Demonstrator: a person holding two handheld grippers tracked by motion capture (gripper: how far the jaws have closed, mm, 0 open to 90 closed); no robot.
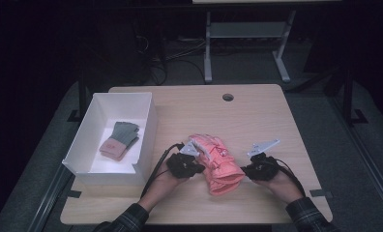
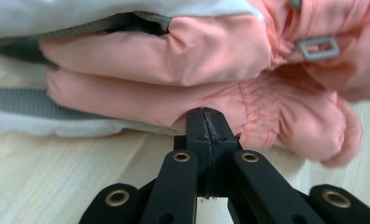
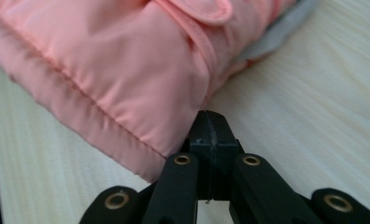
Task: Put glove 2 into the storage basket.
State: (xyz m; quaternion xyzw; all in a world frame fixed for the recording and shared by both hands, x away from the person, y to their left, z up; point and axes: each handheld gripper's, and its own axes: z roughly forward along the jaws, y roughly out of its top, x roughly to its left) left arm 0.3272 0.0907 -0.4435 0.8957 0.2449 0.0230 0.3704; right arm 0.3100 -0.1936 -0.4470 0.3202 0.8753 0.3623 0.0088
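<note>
A pair of pink padded gloves (image 1: 217,164) lies stacked on the wooden table (image 1: 257,121), near its front middle. My left gripper (image 1: 199,166) sits at the stack's left side. In the left gripper view its jaws are shut, and the tip (image 2: 205,113) rests against the lower pink glove (image 2: 174,98) with no fabric between the jaws. My right gripper (image 1: 245,170) sits at the stack's right side. Its shut tip (image 3: 209,114) touches the edge of the pink cuff (image 3: 117,70), and nothing is pinched.
A white open box (image 1: 148,128) stands at the table's left and holds a grey and pink knitted glove (image 1: 119,140). A round cable hole (image 1: 228,97) is near the table's far edge. Beyond the table are a desk frame and cables on a dark floor.
</note>
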